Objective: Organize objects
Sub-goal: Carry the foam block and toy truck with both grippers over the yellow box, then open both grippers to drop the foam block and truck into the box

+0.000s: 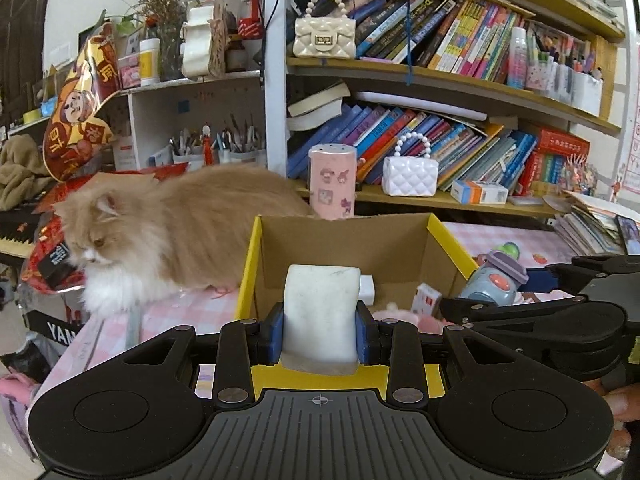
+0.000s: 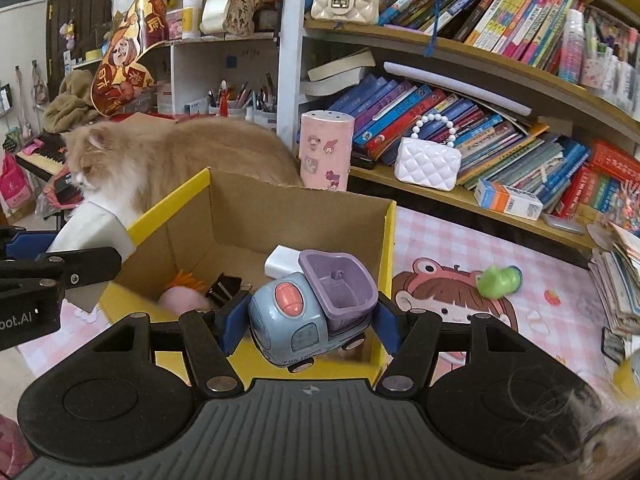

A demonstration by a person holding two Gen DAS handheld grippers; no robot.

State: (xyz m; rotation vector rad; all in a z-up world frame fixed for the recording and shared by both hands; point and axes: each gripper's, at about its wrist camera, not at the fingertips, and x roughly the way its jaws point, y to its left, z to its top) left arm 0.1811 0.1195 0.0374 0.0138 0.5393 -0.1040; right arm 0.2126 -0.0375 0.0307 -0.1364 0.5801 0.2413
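Observation:
A yellow-edged cardboard box [image 1: 436, 228] [image 2: 176, 196] stands on the pink checked table. My left gripper [image 1: 320, 330] is shut on a white block [image 1: 321, 312], held over the box's near rim; the block also shows at the left of the right wrist view [image 2: 92, 226]. My right gripper [image 2: 308, 320] is shut on a blue toy truck [image 2: 308, 312] with a purple tipper, held over the box's near right corner; it shows in the left wrist view too [image 1: 494, 282]. Inside the box lie a white adapter [image 2: 282, 260], a pink plush [image 2: 182, 298] and a black clip [image 2: 224, 288].
An orange and white cat [image 1: 168, 228] [image 2: 168, 160] sits right behind the box on the left. A pink cylinder [image 2: 326, 150] stands behind the box. A green toy [image 2: 498, 280] lies on the table at right. Bookshelves [image 2: 480, 208] run along the back; papers [image 2: 618, 280] are stacked far right.

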